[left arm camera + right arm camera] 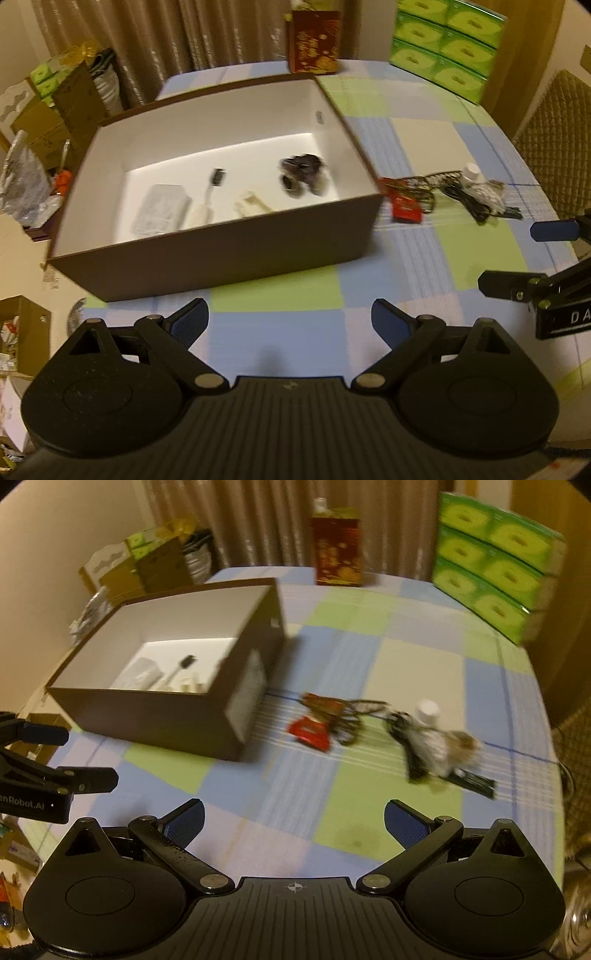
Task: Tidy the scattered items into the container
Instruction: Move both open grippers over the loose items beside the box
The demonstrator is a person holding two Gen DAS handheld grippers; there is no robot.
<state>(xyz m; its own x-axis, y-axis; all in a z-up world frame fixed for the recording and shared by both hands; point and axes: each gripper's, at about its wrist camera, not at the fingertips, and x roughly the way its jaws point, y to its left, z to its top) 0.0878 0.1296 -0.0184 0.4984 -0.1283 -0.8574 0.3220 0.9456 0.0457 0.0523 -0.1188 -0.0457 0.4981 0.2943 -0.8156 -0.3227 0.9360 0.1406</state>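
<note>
A brown box with a white inside (221,240) (159,716) stands on the checked tablecloth. It holds a toothbrush (208,195), a clear packet (160,210), a small beige item (251,205) and a dark bundle (303,173). To its right lie a red packet (404,206) (310,731), a tangle of dark cords (461,195) (406,746) and a small white bottle (471,173) (426,712). My left gripper (290,325) is open and empty, in front of the box. My right gripper (293,823) is open and empty, short of the scattered pile.
A red patterned box (314,40) (338,550) stands at the table's far edge. Stacked green tissue boxes (447,44) (498,561) stand at the far right. Cardboard boxes and bags (55,110) crowd the floor to the left. A chair (554,129) stands on the right.
</note>
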